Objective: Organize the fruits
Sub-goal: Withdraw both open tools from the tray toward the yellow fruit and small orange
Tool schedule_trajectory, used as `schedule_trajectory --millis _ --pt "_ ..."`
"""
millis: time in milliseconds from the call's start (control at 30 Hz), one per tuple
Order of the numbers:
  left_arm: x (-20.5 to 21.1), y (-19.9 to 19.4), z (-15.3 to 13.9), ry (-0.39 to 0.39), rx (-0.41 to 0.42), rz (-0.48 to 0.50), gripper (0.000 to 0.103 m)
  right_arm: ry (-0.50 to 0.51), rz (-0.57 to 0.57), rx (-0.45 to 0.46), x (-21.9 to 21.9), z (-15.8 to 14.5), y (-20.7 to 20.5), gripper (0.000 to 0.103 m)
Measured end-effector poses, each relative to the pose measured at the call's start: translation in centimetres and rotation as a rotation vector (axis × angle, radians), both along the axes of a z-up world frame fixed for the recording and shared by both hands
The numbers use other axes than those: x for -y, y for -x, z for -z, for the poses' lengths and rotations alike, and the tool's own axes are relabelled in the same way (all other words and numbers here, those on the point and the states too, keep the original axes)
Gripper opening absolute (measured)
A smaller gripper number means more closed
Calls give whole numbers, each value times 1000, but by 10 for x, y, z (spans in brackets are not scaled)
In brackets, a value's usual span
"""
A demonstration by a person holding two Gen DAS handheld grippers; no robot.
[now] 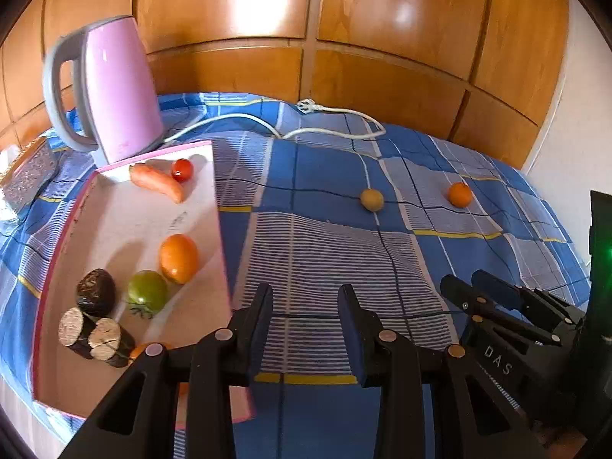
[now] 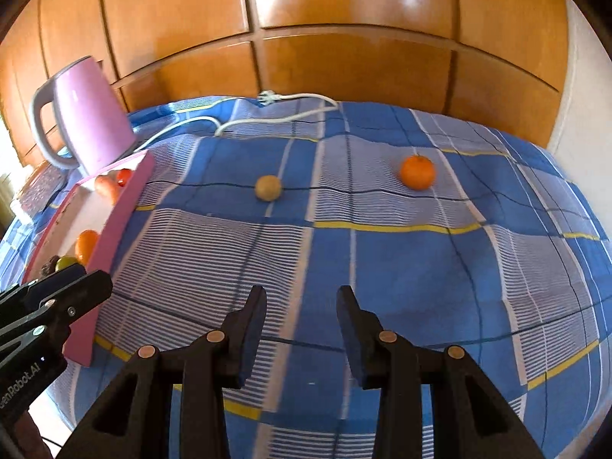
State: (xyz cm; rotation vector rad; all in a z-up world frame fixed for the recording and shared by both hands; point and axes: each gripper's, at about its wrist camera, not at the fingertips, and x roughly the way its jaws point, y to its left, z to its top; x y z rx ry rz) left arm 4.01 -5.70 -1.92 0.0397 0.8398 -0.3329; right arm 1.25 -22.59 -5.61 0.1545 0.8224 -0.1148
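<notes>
A shallow pink-rimmed white box (image 1: 126,225) lies on the left of the blue checked cloth. It holds a carrot (image 1: 157,183), a cherry tomato (image 1: 182,169), an orange fruit (image 1: 178,258), a green tomato (image 1: 147,292), a dark fruit (image 1: 95,292) and two cut dark pieces (image 1: 95,338). A yellow-green fruit (image 2: 268,187) (image 1: 371,199) and an orange (image 2: 417,172) (image 1: 460,194) lie loose on the cloth farther back. My left gripper (image 1: 306,298) is open and empty beside the box's right rim. My right gripper (image 2: 301,298) is open and empty over bare cloth; it also shows in the left wrist view (image 1: 468,283).
A pink kettle (image 1: 114,88) stands behind the box, its white cord and plug (image 1: 306,106) trailing across the back of the cloth. A glittery box (image 1: 28,176) sits at far left. Wooden cabinet panels (image 2: 344,57) close the back. The cloth drops off at the right.
</notes>
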Motion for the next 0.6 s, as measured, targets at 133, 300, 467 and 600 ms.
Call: schedule_trajectory --millis 133,300,467,600 --pt "10 -2 4 -5 -13 15 36 -9 29 -6 12 3 -1 38" --pt "20 -8 10 -14 -33 28 36 -18 64 -12 29 6 -3 39" --pt "28 -18 17 -13 -58 28 36 -26 91 -16 46 8 -9 40" --pt "35 -27 19 -4 -71 29 36 -35 117 -19 61 9 -16 40"
